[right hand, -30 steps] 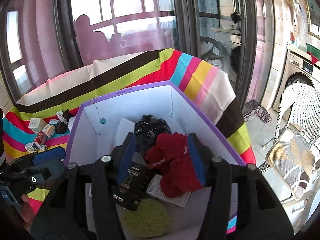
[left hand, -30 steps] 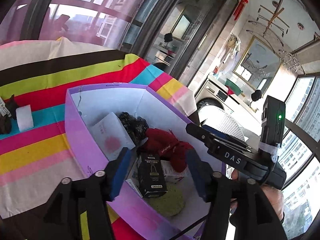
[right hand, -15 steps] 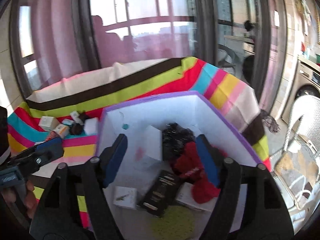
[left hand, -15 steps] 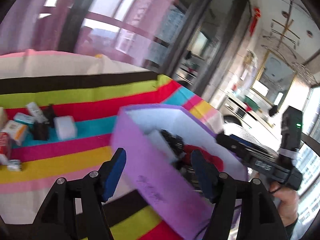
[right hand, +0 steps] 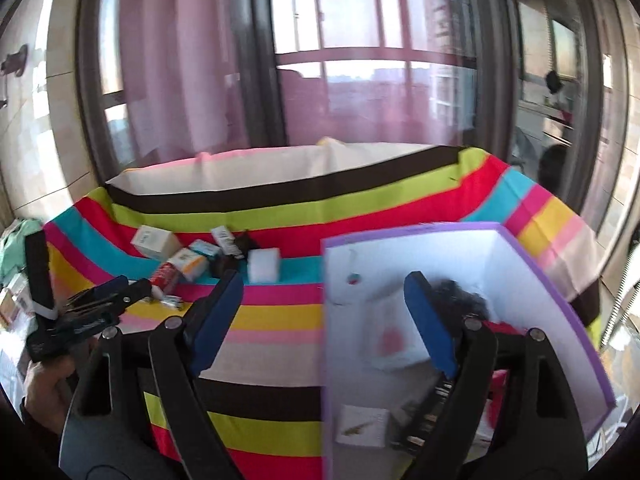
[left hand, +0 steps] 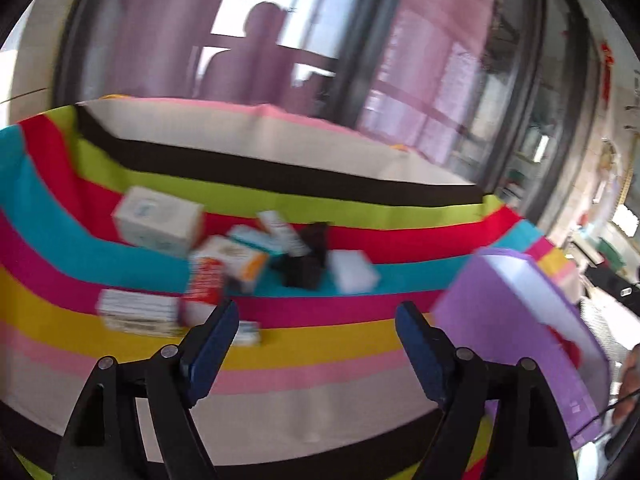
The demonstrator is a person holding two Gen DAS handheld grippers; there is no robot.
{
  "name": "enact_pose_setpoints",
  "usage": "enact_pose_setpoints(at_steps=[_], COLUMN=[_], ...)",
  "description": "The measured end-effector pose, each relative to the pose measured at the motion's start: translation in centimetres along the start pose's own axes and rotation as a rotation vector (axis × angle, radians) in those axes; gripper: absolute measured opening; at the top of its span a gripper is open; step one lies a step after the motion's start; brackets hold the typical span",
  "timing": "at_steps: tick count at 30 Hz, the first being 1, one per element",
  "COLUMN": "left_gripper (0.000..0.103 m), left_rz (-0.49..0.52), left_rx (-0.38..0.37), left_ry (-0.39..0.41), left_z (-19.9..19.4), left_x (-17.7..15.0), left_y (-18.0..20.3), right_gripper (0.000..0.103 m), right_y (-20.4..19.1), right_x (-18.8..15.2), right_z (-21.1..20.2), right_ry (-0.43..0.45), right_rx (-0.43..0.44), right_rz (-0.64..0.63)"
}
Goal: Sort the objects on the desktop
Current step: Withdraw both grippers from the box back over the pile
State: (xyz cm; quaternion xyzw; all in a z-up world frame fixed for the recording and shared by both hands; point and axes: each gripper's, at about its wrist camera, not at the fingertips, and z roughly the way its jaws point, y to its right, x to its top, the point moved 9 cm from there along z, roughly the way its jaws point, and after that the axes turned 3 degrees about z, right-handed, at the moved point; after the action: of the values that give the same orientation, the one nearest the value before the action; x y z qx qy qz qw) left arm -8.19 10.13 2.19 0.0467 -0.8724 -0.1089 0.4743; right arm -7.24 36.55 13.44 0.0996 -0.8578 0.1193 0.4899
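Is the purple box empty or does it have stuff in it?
Not empty. The right wrist view looks into the purple box: a black bundle, something red and a small white packet lie inside.

Nothing legible here. The small boxes (left hand: pixel 224 256) lying beyond the left fingers (left hand: pixel 212 344) carry print, but it's smeared by blur into red, orange and teal patches. In the right view, the black packet (right hand: pixel 430 412) and white card (right hand: pixel 362 426) in the purple bin (right hand: pixel 552 292) below the right fingers (right hand: pixel 430 320) show marks too small to read.
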Motion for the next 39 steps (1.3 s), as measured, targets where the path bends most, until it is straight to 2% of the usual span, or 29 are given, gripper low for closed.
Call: enact_pose_setpoints(at_steps=[8,14,17,29,39], left_gripper=[0.081,0.081,0.081,0.084,0.084], left_rz=[-0.11,-0.149,-0.166,-0.062,-0.065], left_rx=[0.093,0.165,0.174,0.216,0.224], left_ry=[-0.062,-0.105,-0.116,-0.206,-0.255], left_z=[-0.1,0.6,0.9,4.4,6.5], left_x=[-2.4,-3.3,-3.3,-3.4,-3.7], left_y=[-7.3,-11.3,-12.7,-13.0,-14.2], right_gripper=[0.088,0.089,0.089,0.089,0.089], right_y=[-5.2,-9.2,-10.6,-16.1,-20.3], right_x=[-0.8,-2.6,-3.4,-4.4,-5.5], right_z=[1.9,4.5,5.7,10.7,15.1], right_ry=[-0.035,-0.094,-0.124,-0.201,-0.271], right_rx=[0.117,0.212,0.238,0.329,0.375], right_rz=[-0.032,-0.044,-0.045,-0.034,-0.083])
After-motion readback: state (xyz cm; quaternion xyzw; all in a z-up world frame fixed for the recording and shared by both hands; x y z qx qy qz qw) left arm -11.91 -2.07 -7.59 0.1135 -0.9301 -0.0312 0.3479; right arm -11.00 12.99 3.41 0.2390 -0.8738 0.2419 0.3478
